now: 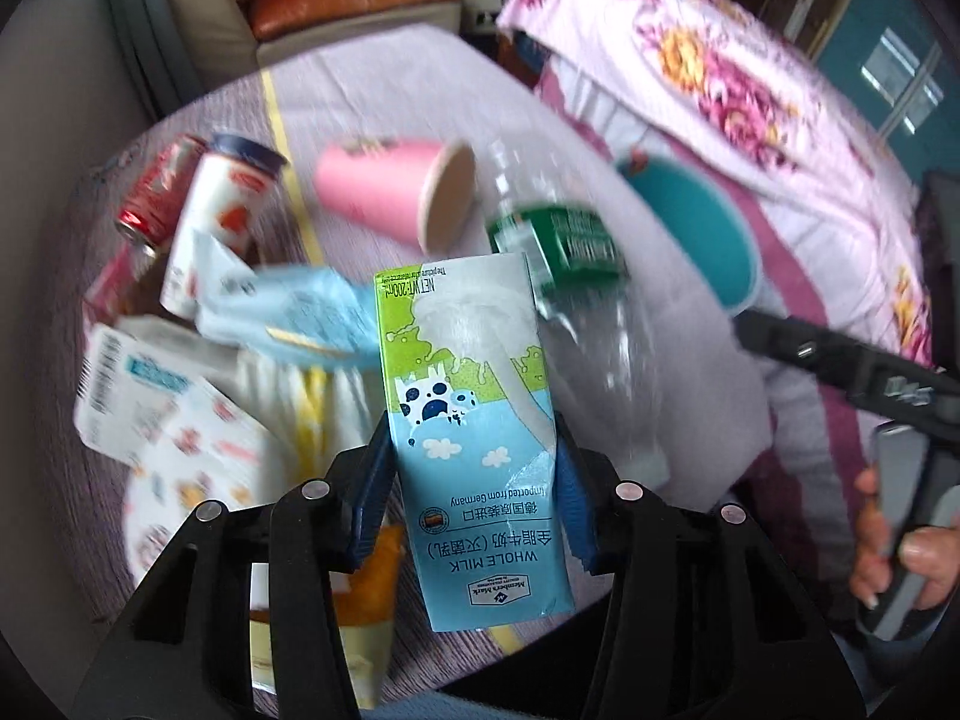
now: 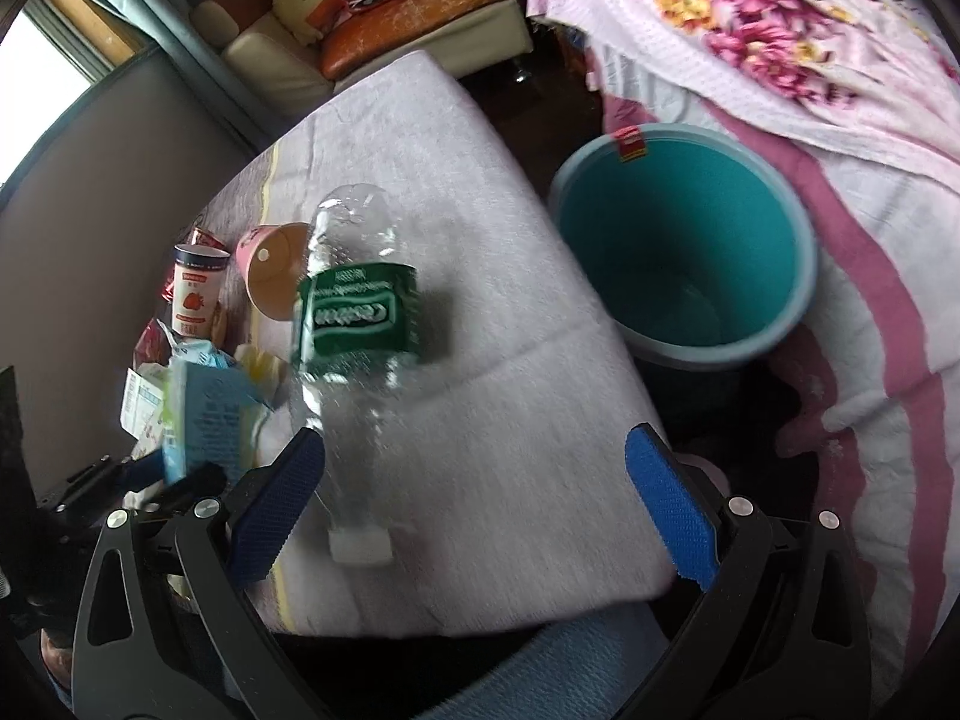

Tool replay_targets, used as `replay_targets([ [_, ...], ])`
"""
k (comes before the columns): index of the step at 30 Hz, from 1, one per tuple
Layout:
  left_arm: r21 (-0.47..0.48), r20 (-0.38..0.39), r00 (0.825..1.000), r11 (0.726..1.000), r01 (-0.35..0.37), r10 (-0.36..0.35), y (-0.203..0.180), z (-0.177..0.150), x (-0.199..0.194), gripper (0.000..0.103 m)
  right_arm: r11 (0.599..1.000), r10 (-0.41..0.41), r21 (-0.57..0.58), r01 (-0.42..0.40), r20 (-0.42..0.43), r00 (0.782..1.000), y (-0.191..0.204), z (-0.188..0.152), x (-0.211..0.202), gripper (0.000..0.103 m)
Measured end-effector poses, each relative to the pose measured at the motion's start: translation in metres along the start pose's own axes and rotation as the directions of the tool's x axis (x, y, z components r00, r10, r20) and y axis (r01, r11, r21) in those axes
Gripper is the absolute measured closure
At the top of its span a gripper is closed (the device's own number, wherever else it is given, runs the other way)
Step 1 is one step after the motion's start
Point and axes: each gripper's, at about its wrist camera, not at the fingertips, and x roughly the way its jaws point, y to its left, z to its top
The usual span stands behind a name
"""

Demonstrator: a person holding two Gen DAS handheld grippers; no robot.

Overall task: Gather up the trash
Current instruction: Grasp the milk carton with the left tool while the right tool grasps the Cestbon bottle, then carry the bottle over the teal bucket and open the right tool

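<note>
**Milk carton gripped, bottle lying free beside the bin**

The left claw (image 1: 474, 480) was closed on a milk carton (image 1: 474, 420), its blue pads pressing both narrow sides near the carton's lower half; the carton stood roughly upright between them, its print upside down to the camera. The right claw (image 2: 474, 510) was wide open and held nothing. A clear plastic bottle (image 2: 354, 324) with a green label lay on its side on the pale cloth of the tabletop (image 2: 510, 420), white cap toward the claw, its neck just beside the left-hand pad, though whether they touched could not be told.

A teal bin (image 2: 684, 246) stood just off the tabletop's edge, beside a flowered blanket (image 2: 780, 36). Its inside looked bare, though the bottom was dim.

Farther back lay a pink paper cup (image 1: 390, 192) on its side, a red can (image 1: 159, 192), a white yogurt bottle (image 1: 210, 228) and a pile of crumpled wrappers (image 1: 282, 312). A hand (image 1: 906, 546) gripped the right tool's handle.
</note>
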Motion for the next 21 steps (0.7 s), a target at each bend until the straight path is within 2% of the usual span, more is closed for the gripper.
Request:
replay_targets([
  [2,-0.027,0.034,0.999,1.0,0.008,-0.007,0.013,0.009,-0.008,0.054,0.999,0.033,-0.017,-0.033,-0.016,0.999,0.008,0.012,0.011,0.008],
  [5,-0.057,0.069,0.998,0.998,0.02,-0.016,0.021,0.022,-0.012,0.053,0.997,0.074,-0.029,-0.076,-0.061,0.995,0.018,0.029,0.031,0.016],
  [11,-0.102,0.118,0.992,0.994,0.051,-0.039,0.044,0.038,-0.023,0.053,0.993,0.101,-0.05,-0.109,-0.143,0.985,0.035,0.047,0.071,0.016],
  [18,-0.121,0.144,0.987,0.989,0.084,-0.066,0.067,0.043,-0.027,0.053,0.992,0.113,-0.027,-0.12,-0.189,0.976,0.046,0.046,0.102,0.016],
  [19,-0.123,0.145,0.987,0.988,0.089,-0.071,0.069,0.044,-0.026,0.053,0.992,0.109,-0.04,-0.118,-0.18,0.978,0.049,0.045,0.102,0.019],
  [21,-0.13,0.147,0.986,0.986,0.1,-0.081,0.072,0.044,-0.023,0.053,0.986,0.141,-0.061,-0.154,-0.181,0.973,0.059,0.043,0.102,0.039],
])
